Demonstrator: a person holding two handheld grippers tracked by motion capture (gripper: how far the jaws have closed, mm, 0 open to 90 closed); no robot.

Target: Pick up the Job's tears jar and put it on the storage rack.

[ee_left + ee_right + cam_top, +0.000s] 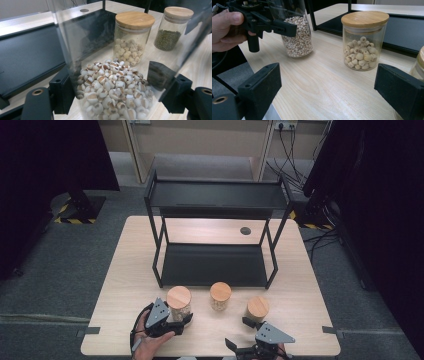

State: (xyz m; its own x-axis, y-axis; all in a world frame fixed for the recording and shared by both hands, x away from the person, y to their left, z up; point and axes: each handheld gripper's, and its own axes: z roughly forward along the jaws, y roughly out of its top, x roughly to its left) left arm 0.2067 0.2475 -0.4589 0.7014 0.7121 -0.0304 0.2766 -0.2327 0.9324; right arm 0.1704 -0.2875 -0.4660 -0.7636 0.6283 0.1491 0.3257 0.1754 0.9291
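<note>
— Jaws of the left gripper (181,321) are clamped on the jar of pale grains (179,304), one black jaw on each side of the glass. That jar stands on the surface just in front of the black shelf rack (215,232), at its left end.

— And the right gripper (241,336)?

— Its jaws are spread wide with nothing between them, low over the surface in front of the rack's right end.

— What does each view add?

— From above you see three wooden lids in a row before the rack. The left gripper view looks through the held jar (112,87), showing the brown-creased grains, the jar of larger pale seeds (130,37) behind it and a jar of green beans (172,27) beyond. The right gripper view shows the left hand (227,30) wrapped around its gripper's handle, thumb on top.

— The forearms?

— Both hands enter from the near edge, well short of the rack.
</note>
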